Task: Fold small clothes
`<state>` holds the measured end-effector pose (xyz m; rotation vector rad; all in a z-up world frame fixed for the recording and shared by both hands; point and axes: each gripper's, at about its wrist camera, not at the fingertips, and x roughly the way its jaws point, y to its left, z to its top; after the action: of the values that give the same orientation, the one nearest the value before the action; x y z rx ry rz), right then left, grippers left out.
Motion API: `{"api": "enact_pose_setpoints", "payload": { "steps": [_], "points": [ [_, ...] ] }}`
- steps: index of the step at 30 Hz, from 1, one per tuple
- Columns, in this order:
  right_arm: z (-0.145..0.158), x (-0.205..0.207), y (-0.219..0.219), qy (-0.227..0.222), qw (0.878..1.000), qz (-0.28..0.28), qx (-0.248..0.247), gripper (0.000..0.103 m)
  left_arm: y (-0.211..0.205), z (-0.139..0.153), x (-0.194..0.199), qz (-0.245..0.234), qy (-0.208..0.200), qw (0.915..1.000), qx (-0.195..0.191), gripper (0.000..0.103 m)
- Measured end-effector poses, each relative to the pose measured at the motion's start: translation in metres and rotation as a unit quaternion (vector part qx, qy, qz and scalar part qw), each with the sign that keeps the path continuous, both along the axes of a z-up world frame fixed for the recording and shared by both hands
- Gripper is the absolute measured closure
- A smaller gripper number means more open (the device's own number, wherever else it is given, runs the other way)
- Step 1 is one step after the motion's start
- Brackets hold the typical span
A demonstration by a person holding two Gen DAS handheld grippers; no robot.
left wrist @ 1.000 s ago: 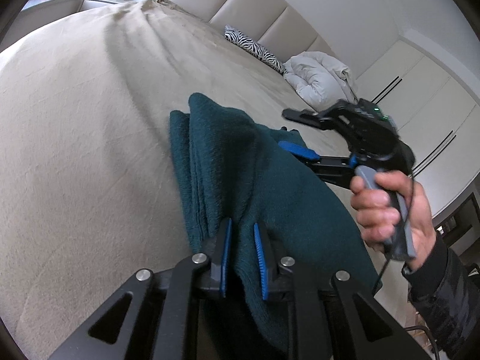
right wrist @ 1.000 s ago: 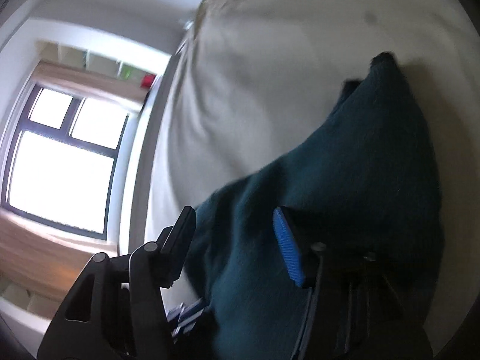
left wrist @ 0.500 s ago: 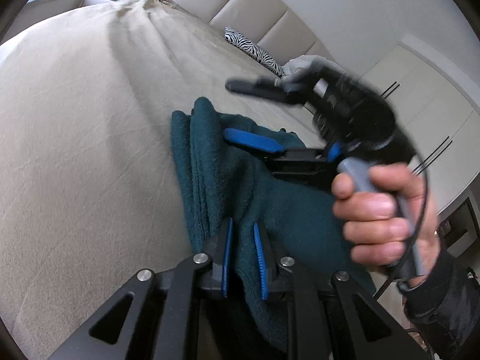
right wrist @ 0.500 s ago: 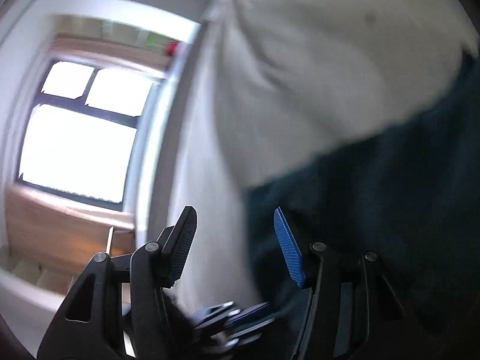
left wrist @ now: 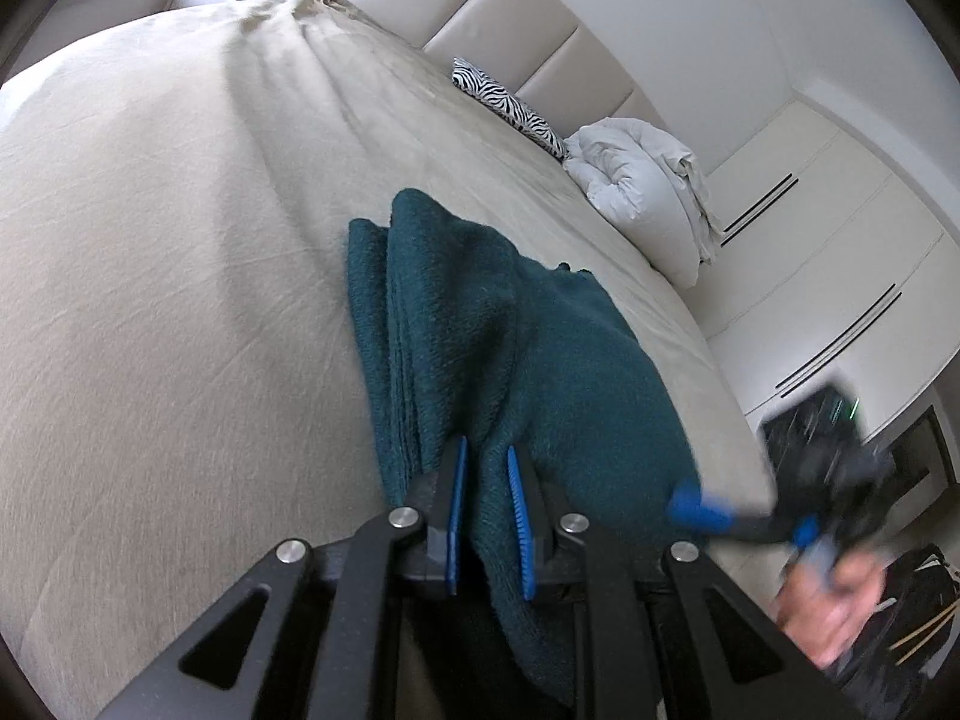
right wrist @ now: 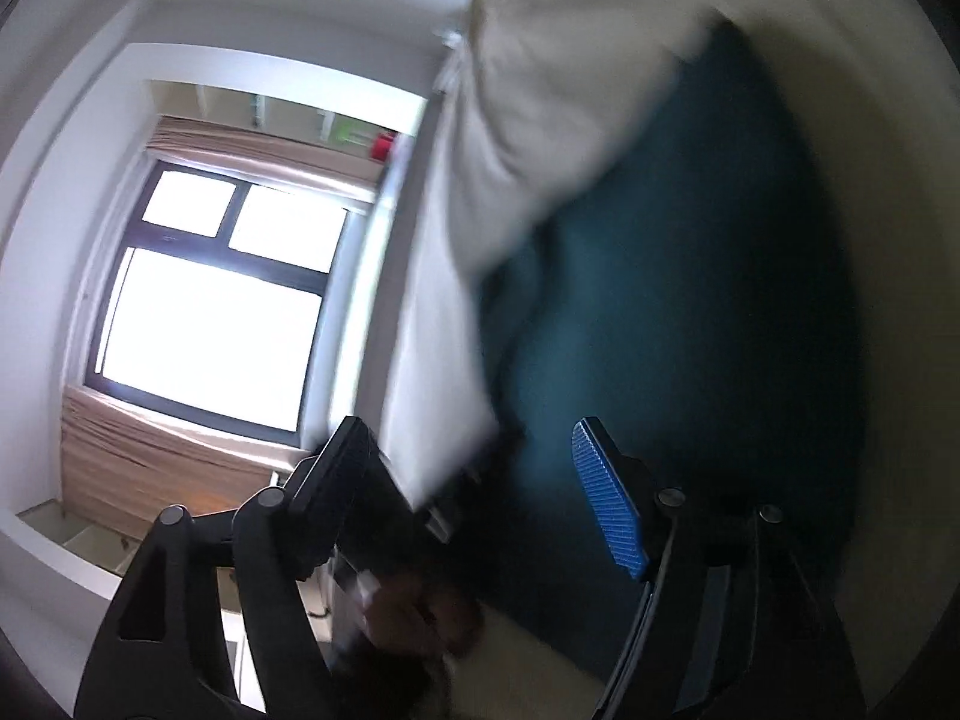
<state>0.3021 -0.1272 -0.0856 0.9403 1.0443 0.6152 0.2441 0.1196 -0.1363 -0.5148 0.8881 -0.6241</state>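
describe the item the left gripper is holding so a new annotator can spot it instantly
Start at the wide beige bed. Near its lower edge lies a dark teal cloth, folded into thick fuzzy layers, its near end pinched by the left gripper. It is the only dark item there; the white duvet and zebra pillow sit by the headboard.

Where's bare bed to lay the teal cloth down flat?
Widest bare patch: the beige bedspread left of the teal cloth, running up to the headboard. Crowded on the right: zebra pillow and white duvet near the head, bed edge close by, right gripper low. Left gripper is clamped on the cloth.
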Motion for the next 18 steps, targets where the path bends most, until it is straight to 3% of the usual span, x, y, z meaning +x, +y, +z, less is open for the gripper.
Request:
{"api": "enact_pose_setpoints", "payload": {
  "steps": [3,6,8,12,15,17,18],
  "points": [
    [-0.006,-0.028,-0.009,-0.012,1.0,-0.009,-0.002,0.036,0.002,0.013,-0.01,0.013,0.007,0.9998,0.015,0.085],
    [0.01,-0.049,-0.016,-0.032,0.999,-0.013,0.018,0.032,0.002,0.032,-0.032,0.025,-0.007,0.9986,0.046,0.072],
    [0.009,-0.054,-0.014,-0.034,0.999,-0.007,0.016,0.031,0.0,0.036,-0.045,0.024,-0.011,0.9981,0.055,0.068],
    [-0.026,-0.047,-0.011,-0.006,1.0,-0.003,0.017,0.033,-0.008,0.02,-0.057,0.019,0.004,0.9955,0.093,0.066],
    [-0.001,-0.061,-0.021,-0.001,1.0,-0.018,0.004,0.031,-0.003,0.026,-0.06,0.024,0.004,0.9962,0.084,0.066],
    [0.024,-0.065,-0.027,-0.035,0.999,-0.025,-0.004,0.03,0.001,0.034,-0.06,0.029,-0.002,0.9955,0.09,0.063],
    [0.034,-0.063,-0.032,-0.044,0.998,-0.032,-0.014,0.03,0.004,0.04,-0.06,0.035,-0.008,0.9951,0.092,0.055]
  ]
}}
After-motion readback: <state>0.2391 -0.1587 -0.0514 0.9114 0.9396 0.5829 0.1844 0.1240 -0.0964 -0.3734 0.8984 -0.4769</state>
